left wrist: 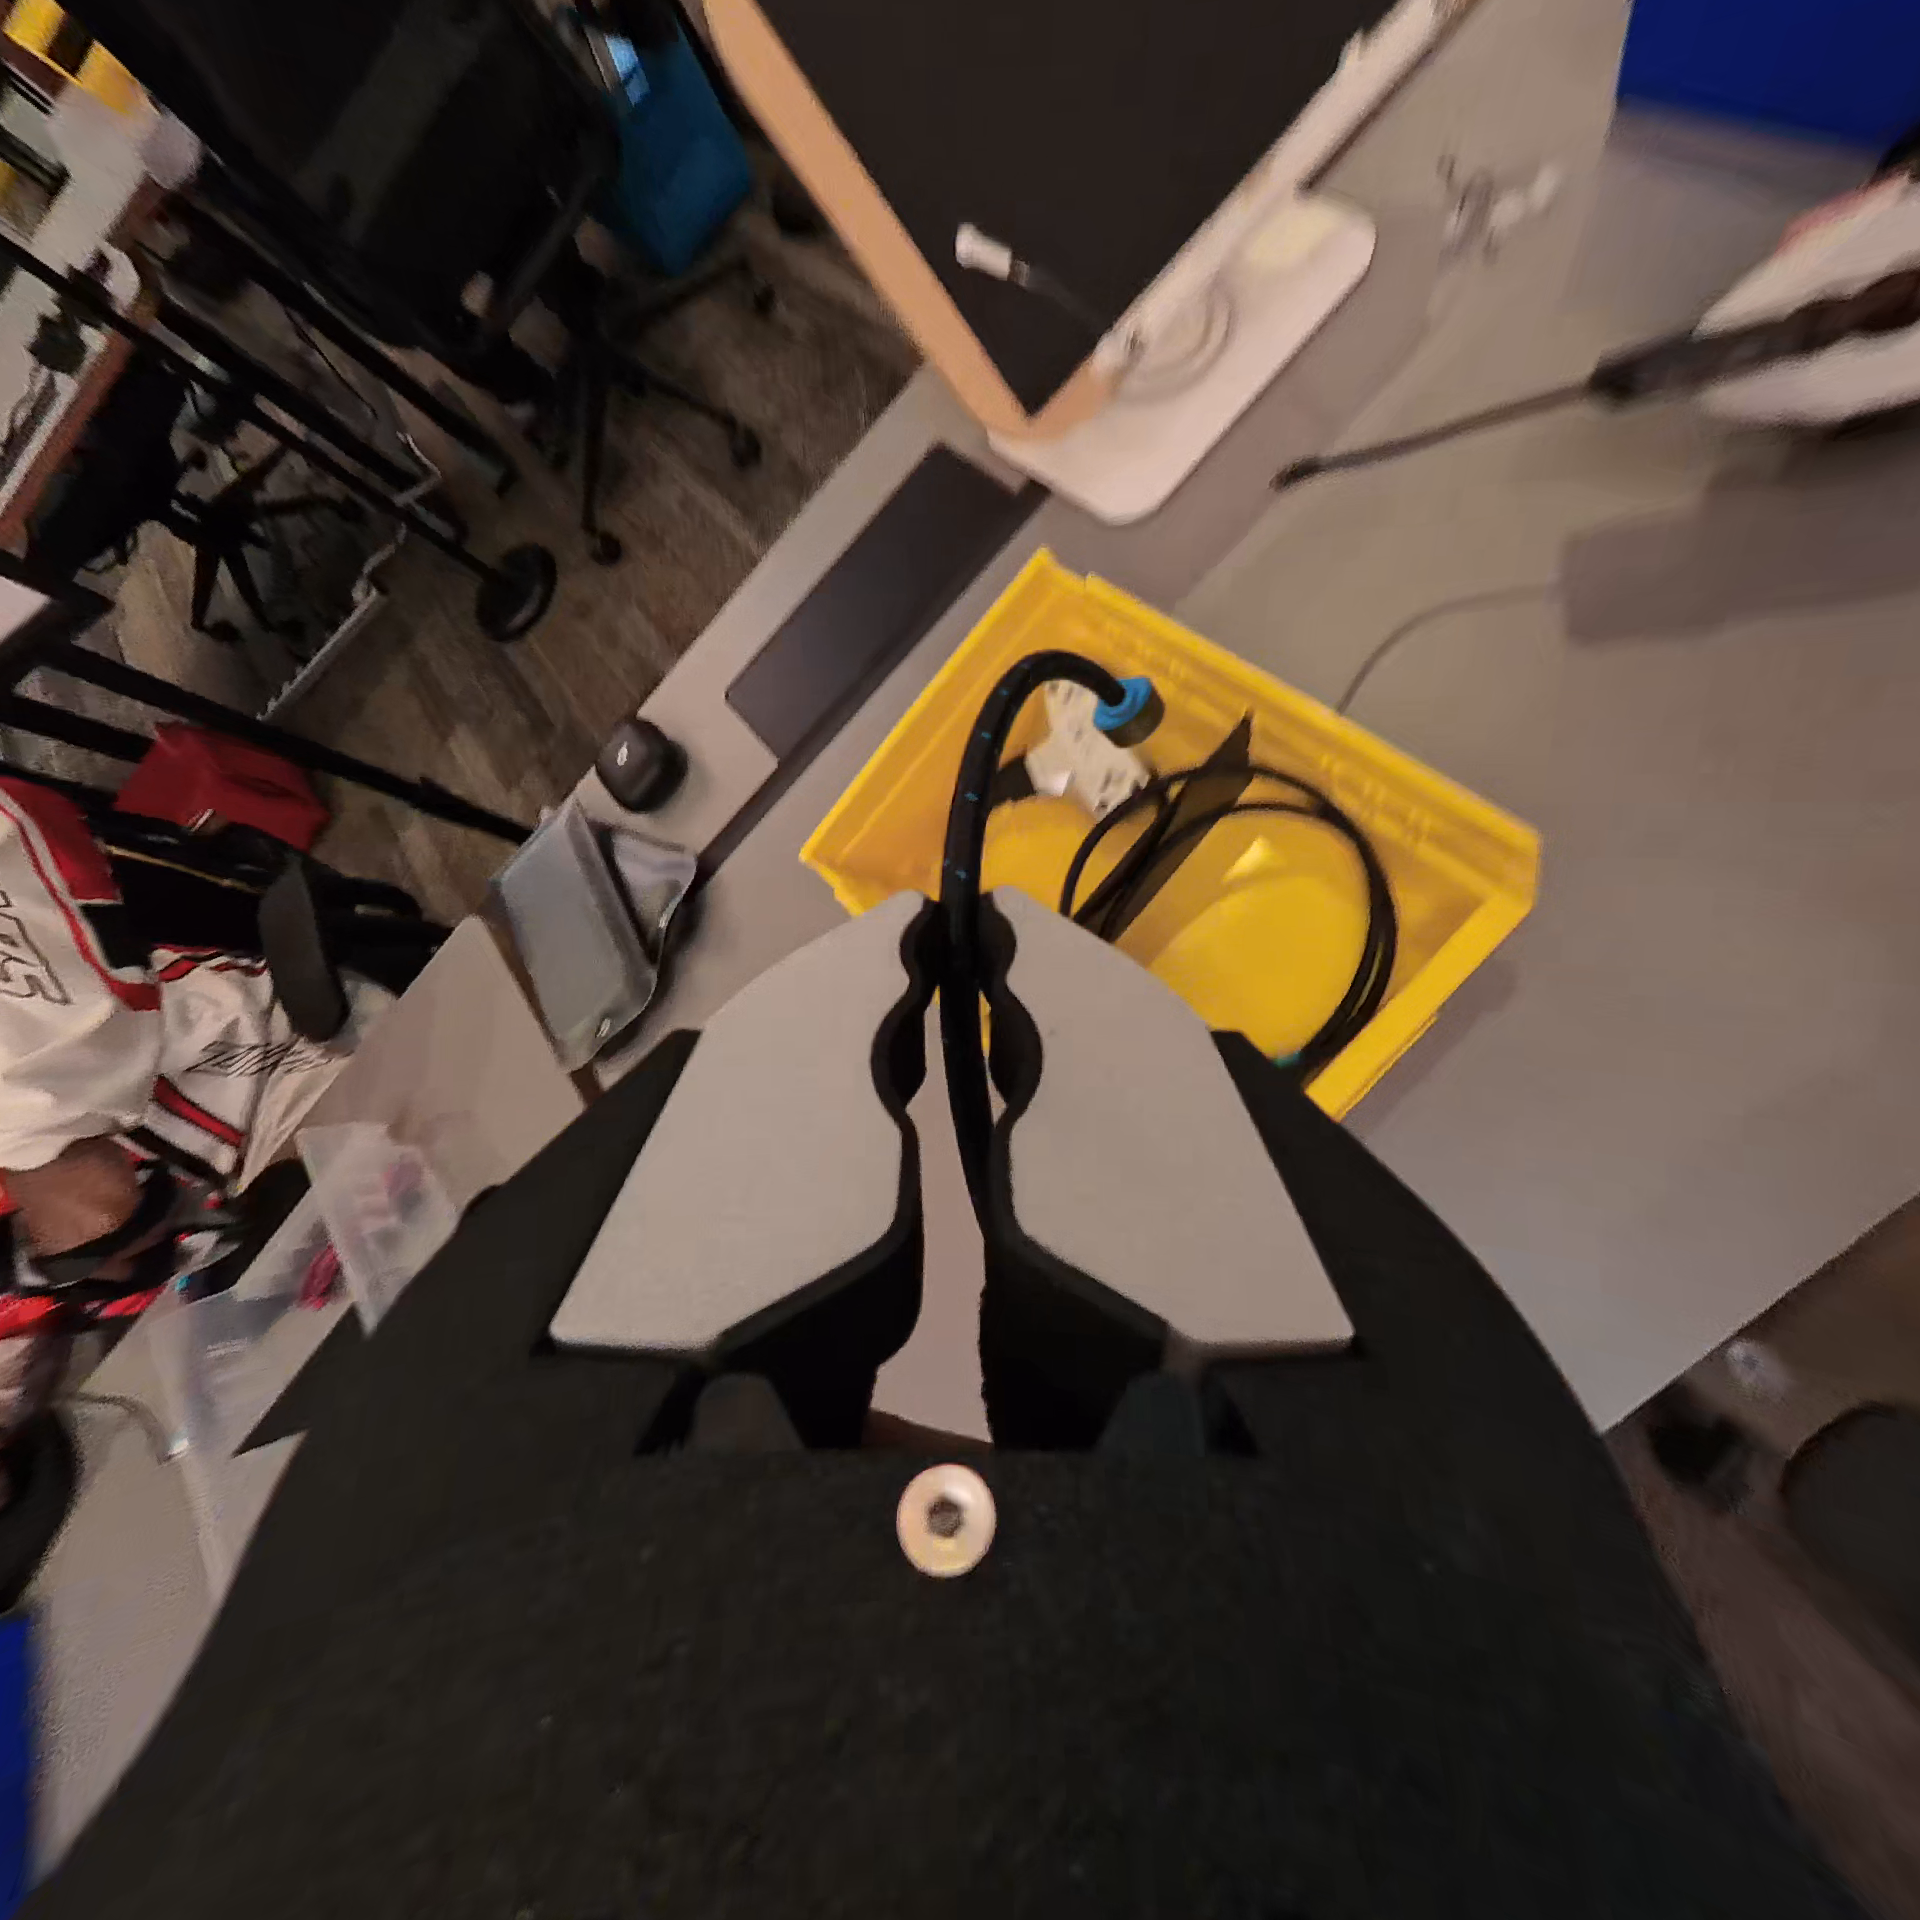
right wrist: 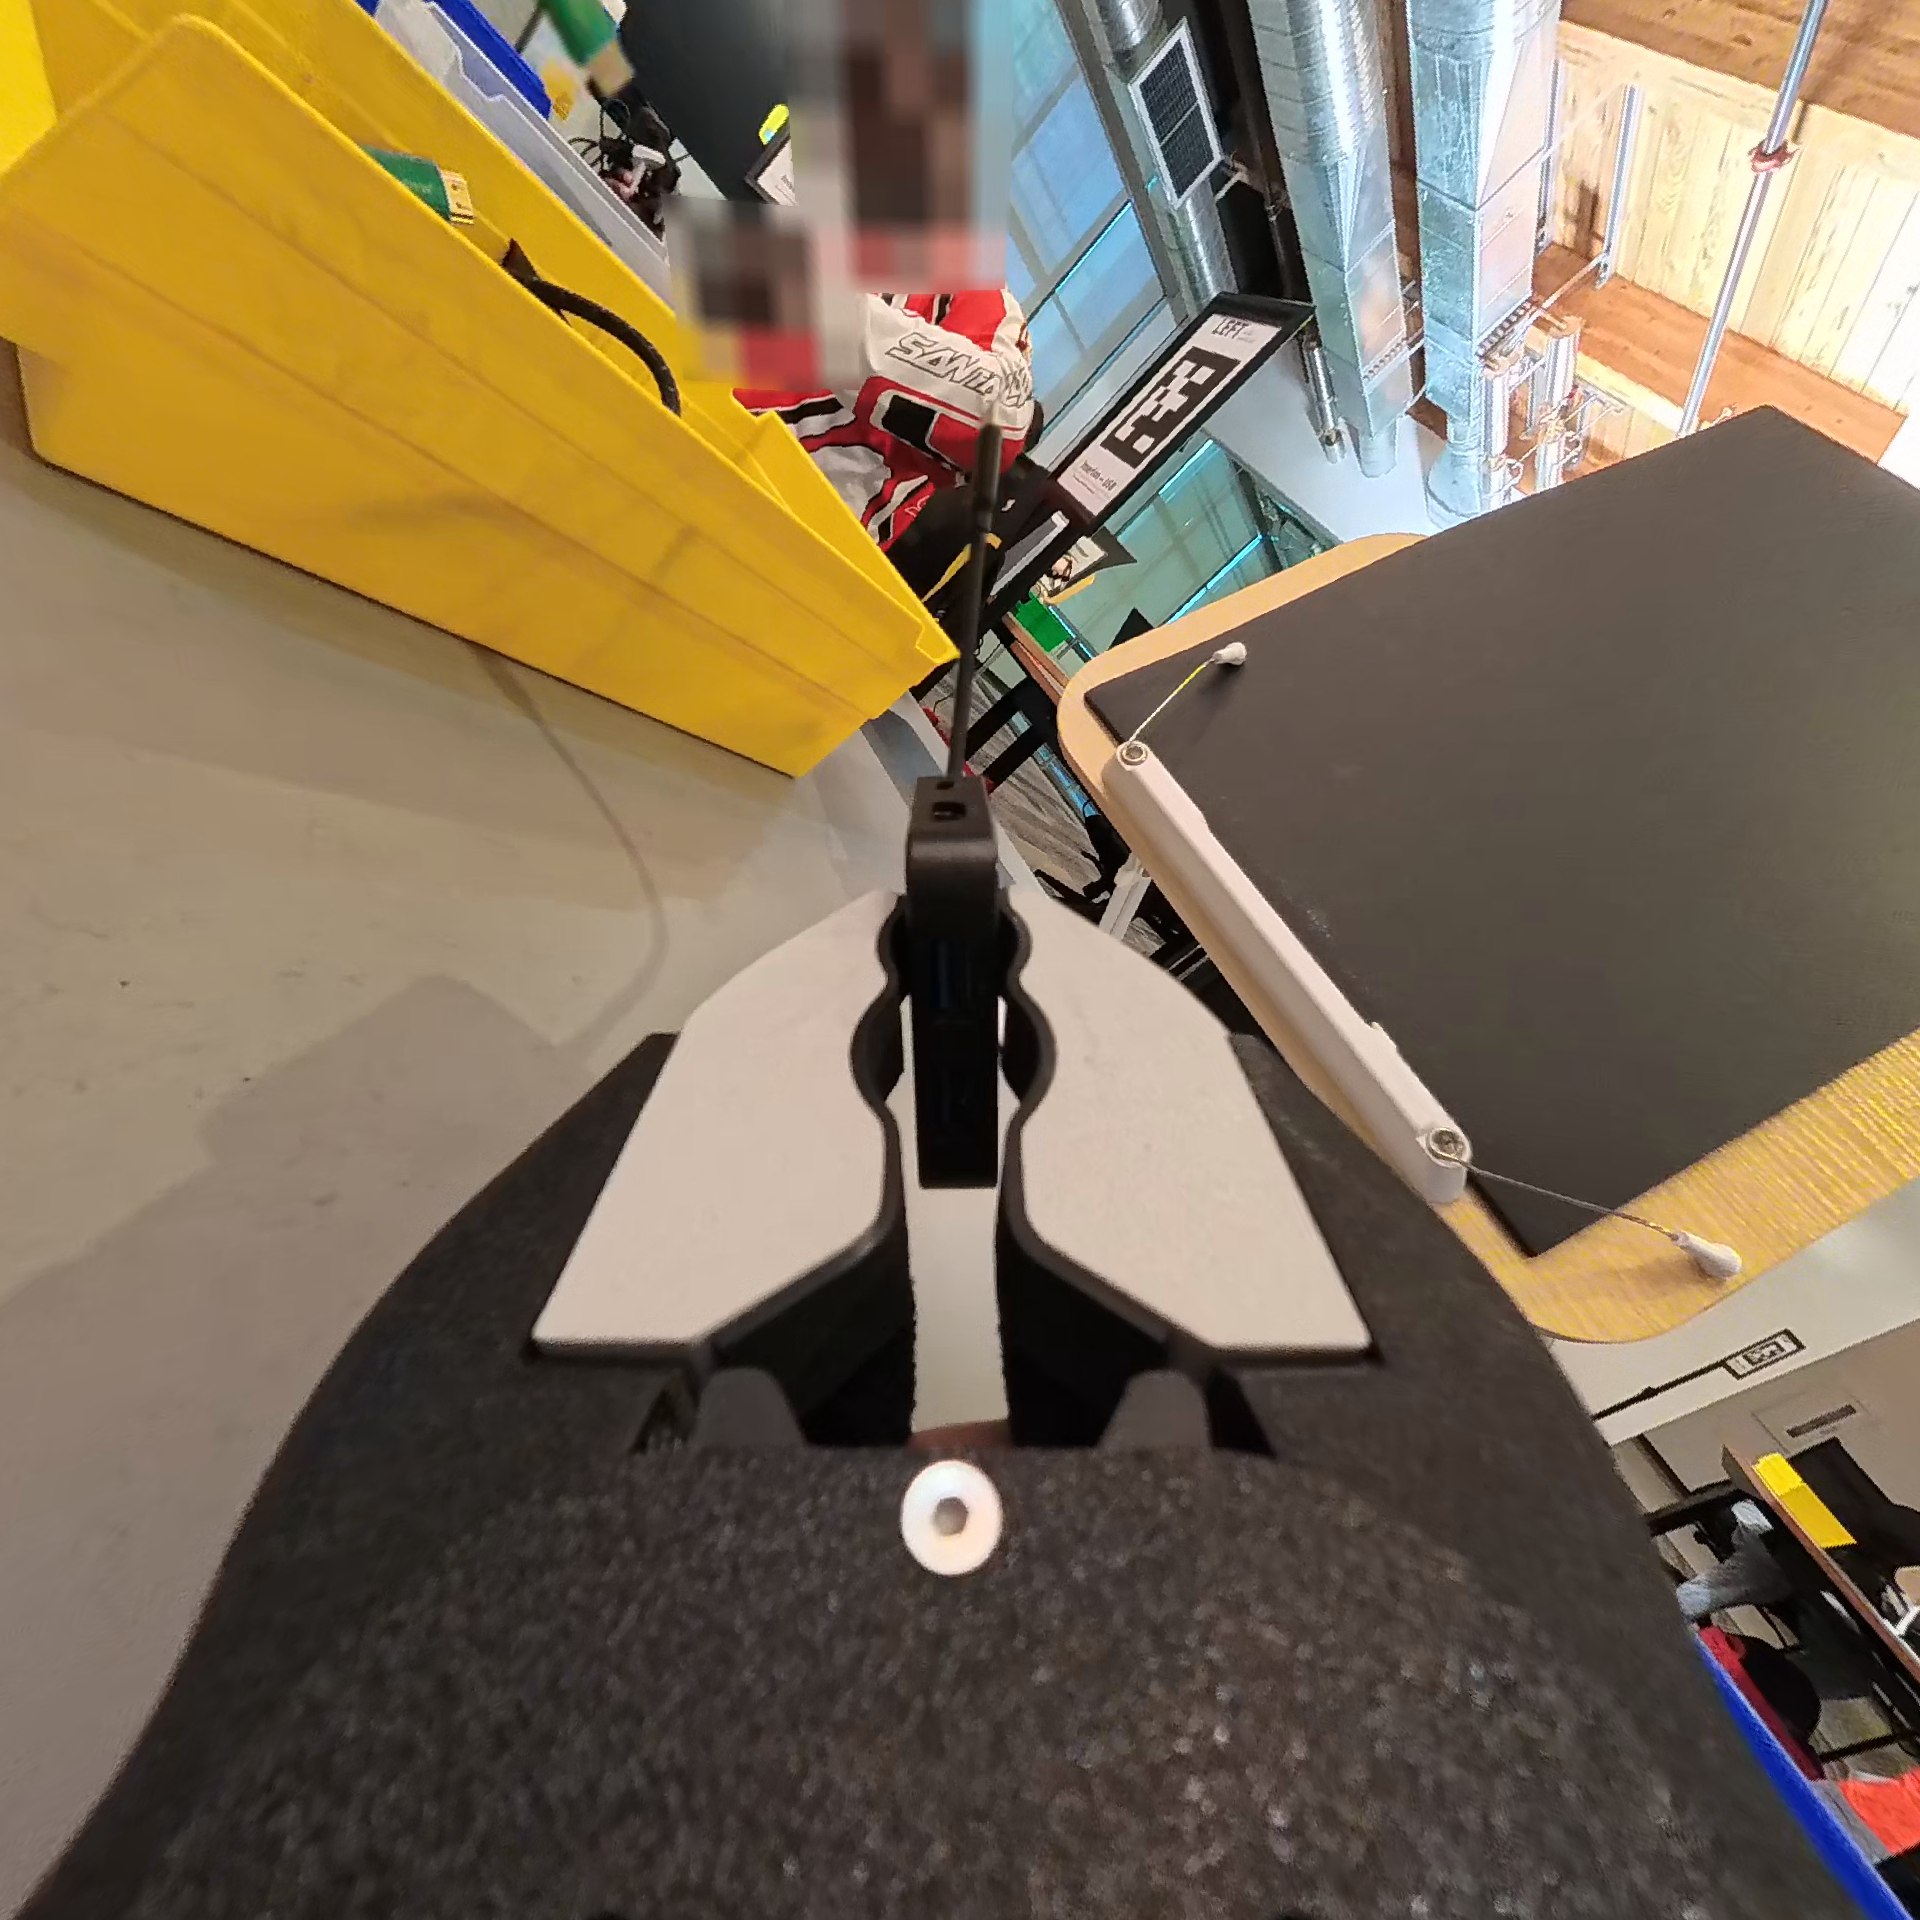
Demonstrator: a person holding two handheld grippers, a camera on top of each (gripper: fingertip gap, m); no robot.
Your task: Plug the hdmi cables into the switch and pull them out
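The left gripper [left wrist: 961, 925] pinches a black braided HDMI cable [left wrist: 966, 831], whose blue-collared plug [left wrist: 1127, 712] arches over a yellow bin [left wrist: 1455, 831] holding a thinner coiled black cable [left wrist: 1351, 914]. The right gripper [right wrist: 951, 935] clamps the slim black switch [right wrist: 951, 1039], a thin lead [right wrist: 971, 623] running from its far end. Beyond, stacked yellow bins [right wrist: 468, 468] sit left, a black-topped board [right wrist: 1558, 831] right.
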